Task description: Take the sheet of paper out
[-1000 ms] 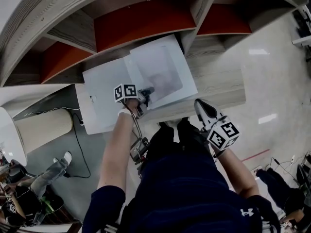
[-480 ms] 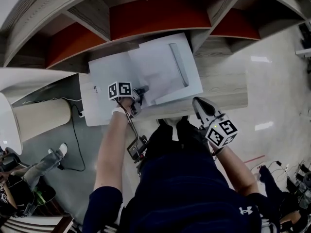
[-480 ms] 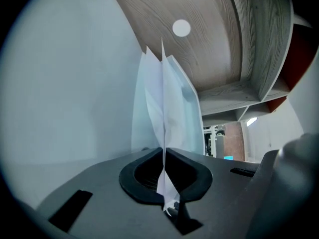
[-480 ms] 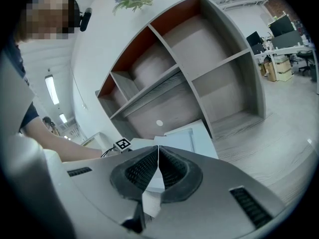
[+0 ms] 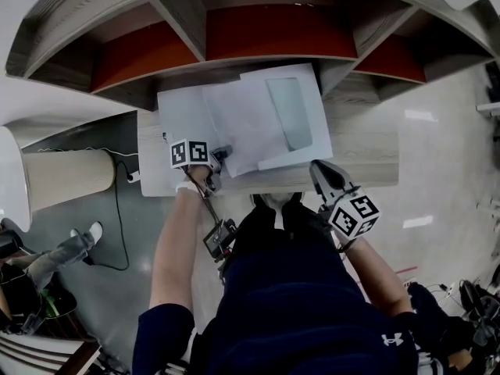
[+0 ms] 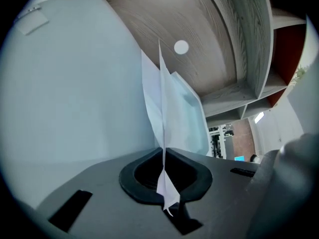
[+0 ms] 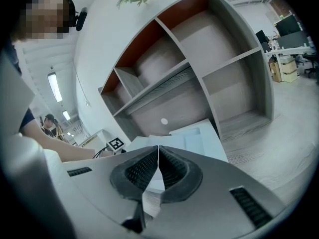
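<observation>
Sheet of paper (image 5: 234,127) lies on the wooden ledge (image 5: 367,158) in front of the shelf unit (image 5: 266,33), overlapping a white envelope (image 5: 287,114) with a clear window.

Head view: the left gripper (image 5: 221,155) meets the sheet's near edge, but the contact point is too small to resolve.

Left gripper view: the jaws are pressed together on the sheet of paper (image 6: 162,133), which appears edge-on as a thin upright line. The envelope (image 6: 187,118) stands behind it.

Right gripper view: the right gripper (image 7: 157,156) has its jaws closed against each other with nothing between them. Only this view shows the shelf compartments from the front, along with the left gripper's marker cube (image 7: 116,144).

Head view places the right gripper (image 5: 318,169) beside the envelope's near corner.

Whether the sheet's far end sits inside the envelope or over it cannot be determined.
</observation>
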Available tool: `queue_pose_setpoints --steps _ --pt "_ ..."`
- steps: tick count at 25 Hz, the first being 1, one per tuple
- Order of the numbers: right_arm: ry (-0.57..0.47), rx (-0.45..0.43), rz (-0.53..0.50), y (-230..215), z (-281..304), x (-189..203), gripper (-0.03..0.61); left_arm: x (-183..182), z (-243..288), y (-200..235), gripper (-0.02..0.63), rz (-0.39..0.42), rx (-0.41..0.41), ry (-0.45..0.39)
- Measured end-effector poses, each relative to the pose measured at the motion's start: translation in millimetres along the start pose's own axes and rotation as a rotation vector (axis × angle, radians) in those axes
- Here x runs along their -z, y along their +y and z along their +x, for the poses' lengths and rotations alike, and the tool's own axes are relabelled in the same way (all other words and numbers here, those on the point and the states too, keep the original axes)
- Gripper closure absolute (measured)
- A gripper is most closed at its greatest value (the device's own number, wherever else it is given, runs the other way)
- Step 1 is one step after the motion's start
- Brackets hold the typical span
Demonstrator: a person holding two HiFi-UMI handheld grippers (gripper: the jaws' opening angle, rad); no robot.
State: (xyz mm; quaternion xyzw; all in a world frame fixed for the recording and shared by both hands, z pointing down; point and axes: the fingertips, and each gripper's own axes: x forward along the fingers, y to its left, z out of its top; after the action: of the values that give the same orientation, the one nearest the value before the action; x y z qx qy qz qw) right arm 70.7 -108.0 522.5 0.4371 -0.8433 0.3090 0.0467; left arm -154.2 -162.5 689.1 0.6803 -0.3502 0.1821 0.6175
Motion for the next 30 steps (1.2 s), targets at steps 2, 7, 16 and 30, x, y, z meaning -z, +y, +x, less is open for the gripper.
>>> queue_pose_setpoints --steps 2,7,16,30 --pt "0.001 -0.005 -0.003 2 2 0 0.565 0 -8 3 0.591 0.004 -0.008 -0.014" --pt "0.010 -0.008 -0.007 5 4 -1 0.565 4 -25 7 0.591 -0.010 -0.011 -0.041" --pt "0.029 -0.029 -0.010 12 8 1 0.565 1 -58 15 0.591 -0.010 -0.042 -0.087" --pt "0.055 -0.049 -0.032 20 16 0 0.565 3 -110 6 0.595 -0.042 -0.012 -0.248"
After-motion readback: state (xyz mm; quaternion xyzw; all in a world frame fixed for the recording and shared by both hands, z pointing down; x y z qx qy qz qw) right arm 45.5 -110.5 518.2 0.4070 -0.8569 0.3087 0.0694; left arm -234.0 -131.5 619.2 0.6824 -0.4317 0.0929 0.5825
